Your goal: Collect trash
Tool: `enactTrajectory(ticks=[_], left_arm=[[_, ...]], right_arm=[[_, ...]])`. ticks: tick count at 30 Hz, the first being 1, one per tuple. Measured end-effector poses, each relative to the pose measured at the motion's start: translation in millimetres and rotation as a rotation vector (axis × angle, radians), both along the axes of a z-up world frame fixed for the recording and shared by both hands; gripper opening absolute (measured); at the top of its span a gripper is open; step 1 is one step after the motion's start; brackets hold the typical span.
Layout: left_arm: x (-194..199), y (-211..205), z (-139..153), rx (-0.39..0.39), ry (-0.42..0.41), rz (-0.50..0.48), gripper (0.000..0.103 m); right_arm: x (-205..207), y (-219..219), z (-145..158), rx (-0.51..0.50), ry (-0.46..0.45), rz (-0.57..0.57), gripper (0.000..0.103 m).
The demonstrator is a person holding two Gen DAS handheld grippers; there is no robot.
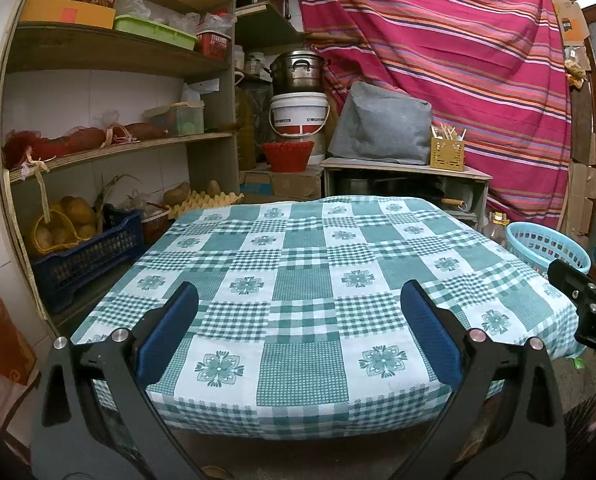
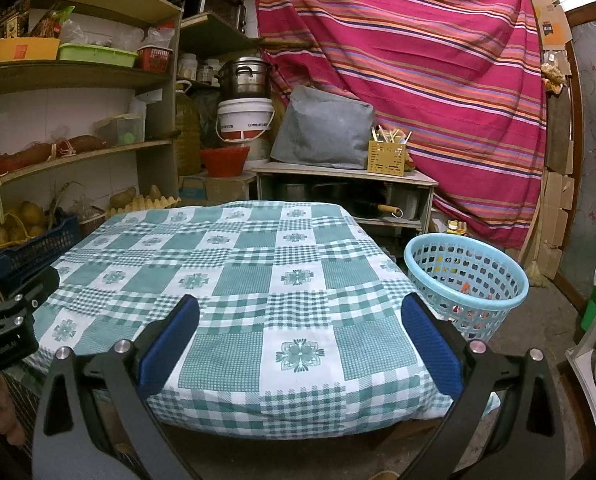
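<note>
The table (image 1: pixel 298 240) wears a green-and-white checked cloth, and nothing lies on its top in either view. My left gripper (image 1: pixel 298 292) hangs open over the near edge, nothing between its blue pads (image 1: pixel 170 328). My right gripper (image 2: pixel 300 304) is open too, above the table (image 2: pixel 238 248) at its near right part. A light blue plastic basket (image 2: pixel 466 284) stands on the floor by the table's right side, with small colourful bits showing through its holes. In the left wrist view the basket (image 1: pixel 546 248) sits at the far right, behind the black body of the right gripper (image 1: pixel 578 296).
Wooden shelves (image 1: pixel 110 148) with crates, potatoes and boxes run along the left. Behind the table stand a low cabinet (image 2: pixel 346 176), a white bucket (image 2: pixel 244 120) and a hanging striped cloth (image 2: pixel 418 60). A small green scrap (image 1: pixel 578 364) lies on the floor.
</note>
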State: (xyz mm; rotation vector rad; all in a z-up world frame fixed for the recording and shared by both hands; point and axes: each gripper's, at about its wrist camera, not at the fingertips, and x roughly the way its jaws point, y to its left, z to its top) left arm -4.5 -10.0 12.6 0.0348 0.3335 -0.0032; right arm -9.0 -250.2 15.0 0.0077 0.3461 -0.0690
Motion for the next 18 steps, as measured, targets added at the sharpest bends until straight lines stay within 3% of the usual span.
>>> enactTrajectory(ticks=[18], left_arm=[[-0.3, -0.5, 0.7, -0.002, 0.002, -0.002, 0.098]], right_arm=[[-1.2, -1.3, -0.1, 0.001, 0.000, 0.001, 0.099]])
